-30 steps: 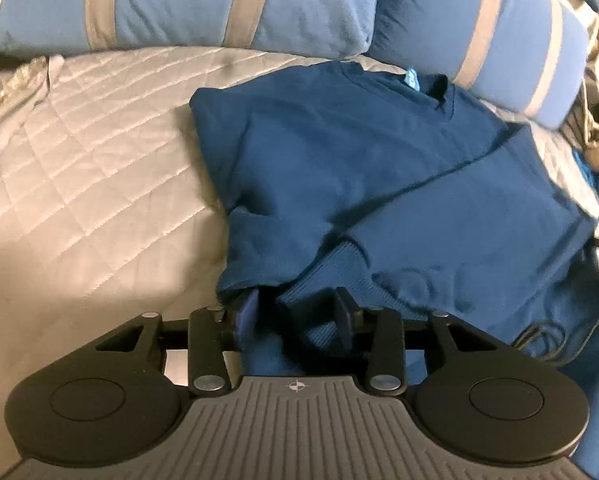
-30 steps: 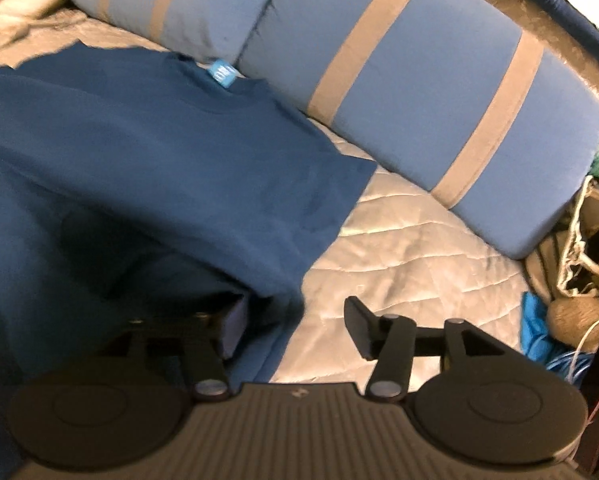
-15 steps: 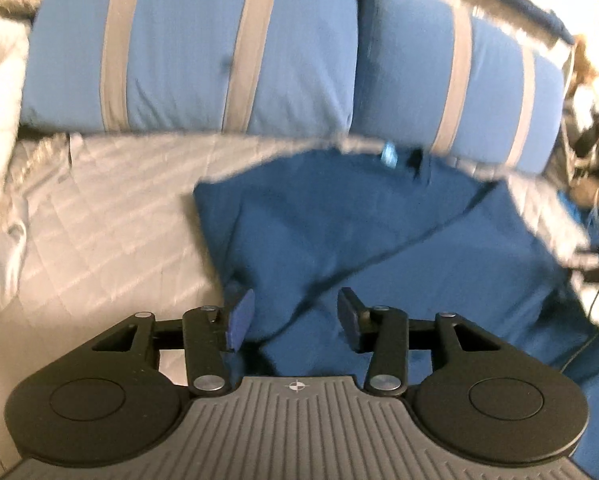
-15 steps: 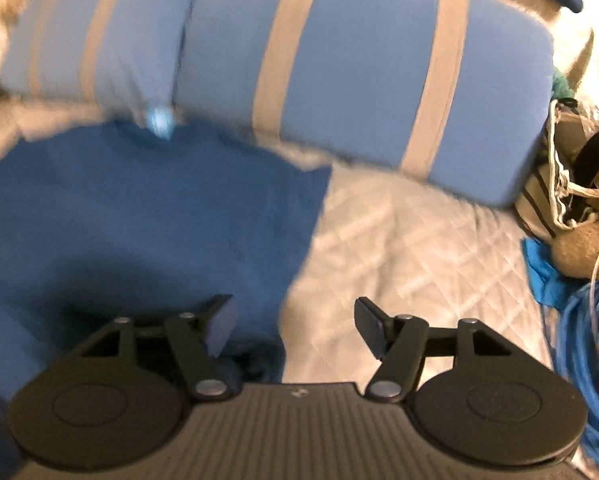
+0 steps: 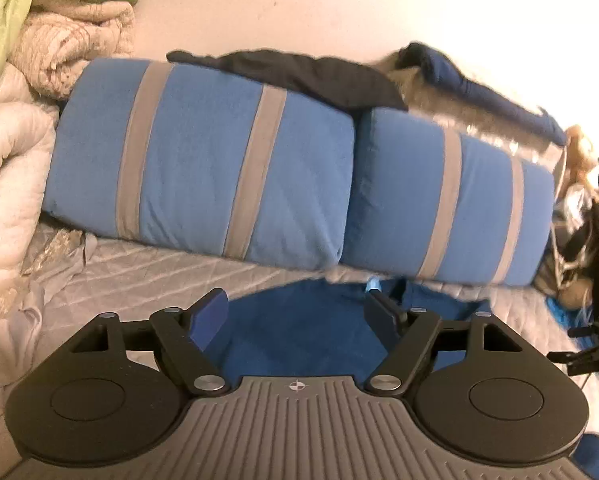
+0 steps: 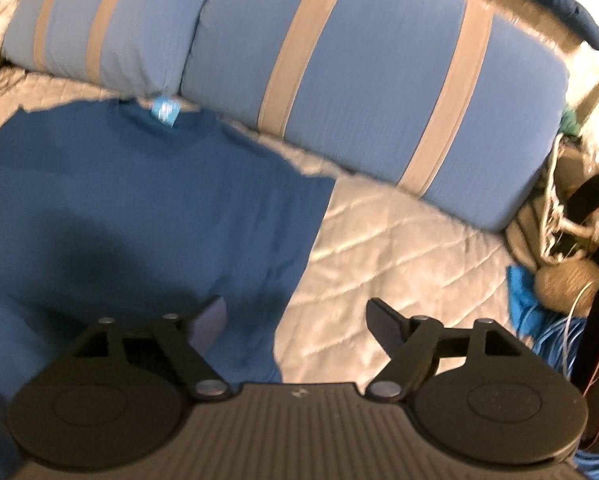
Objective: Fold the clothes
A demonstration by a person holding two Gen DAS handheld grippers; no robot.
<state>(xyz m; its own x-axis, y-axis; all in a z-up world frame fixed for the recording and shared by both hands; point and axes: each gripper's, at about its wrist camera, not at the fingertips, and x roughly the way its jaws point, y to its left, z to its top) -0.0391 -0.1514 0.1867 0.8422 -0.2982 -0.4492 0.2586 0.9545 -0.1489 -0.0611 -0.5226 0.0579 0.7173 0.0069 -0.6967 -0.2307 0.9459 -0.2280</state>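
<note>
Nearest, both grippers stand released and empty over the dark blue cotton sweatshirt (image 6: 139, 200) spread flat on the quilted grey bedcover (image 6: 399, 248). Its right edge lies between the right gripper (image 6: 297, 320) fingers; the left gripper (image 5: 295, 312) hangs above its middle. Beyond, its collar nearly reaches the blue grey-striped pillows (image 5: 203, 168).

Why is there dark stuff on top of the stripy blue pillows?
A dark garment is draped over the top of the striped pillows, looking tossed there, not folded. The blue sweater lies flat on the quilt.
</note>
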